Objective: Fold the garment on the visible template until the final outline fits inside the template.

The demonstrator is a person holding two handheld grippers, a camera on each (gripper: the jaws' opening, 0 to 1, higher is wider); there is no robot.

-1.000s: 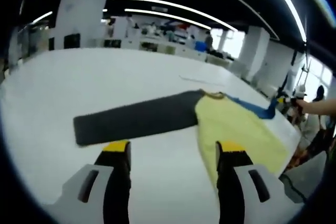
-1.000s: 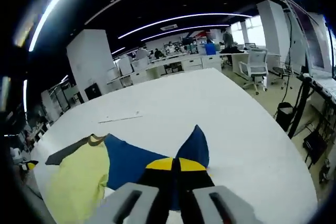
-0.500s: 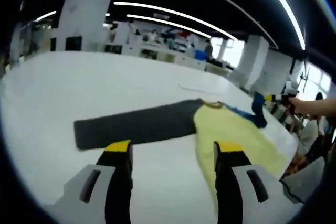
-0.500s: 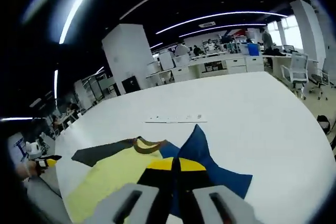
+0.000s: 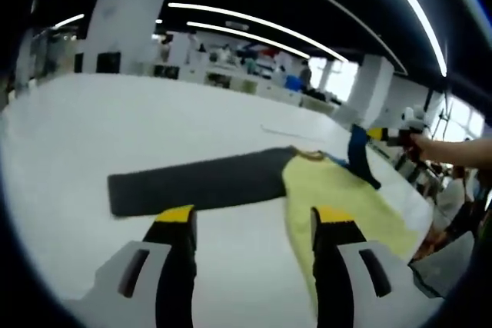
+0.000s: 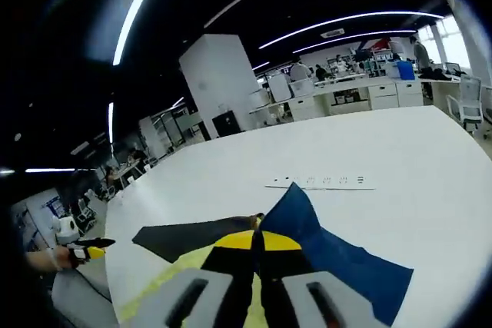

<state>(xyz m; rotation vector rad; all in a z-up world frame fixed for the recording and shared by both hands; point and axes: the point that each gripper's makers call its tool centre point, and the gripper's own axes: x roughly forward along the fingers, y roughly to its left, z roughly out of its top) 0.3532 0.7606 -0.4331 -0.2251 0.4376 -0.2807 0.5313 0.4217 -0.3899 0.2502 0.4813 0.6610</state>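
So, risk notes. My right gripper (image 6: 256, 247) has its jaws pinched together on the blue sleeve (image 6: 323, 247) of the garment (image 5: 338, 193), with the cloth lifted off the white table (image 5: 69, 136) and rising to a peak above the tips. My left gripper (image 5: 250, 224) hangs above the table with jaws apart, holding nothing, its tips near the dark sleeve (image 5: 192, 182) and the edge of the yellow body (image 5: 330, 197).

Garment lies spread on the table, dark sleeve stretched out flat to one side. A thin marked strip (image 6: 323, 183) sits on the table beyond it; I can't make out any template outline from here.

Main worries, as I judge them:
- Nothing pins the yellow body. If I carry the blue sleeve across, the whole garment may drag instead of folding.
- Grip looks to be on a small bite of cloth; it could slip out mid-carry.
- Garment lies near the table edge on the right-hand side; a pull that way may slide cloth off.
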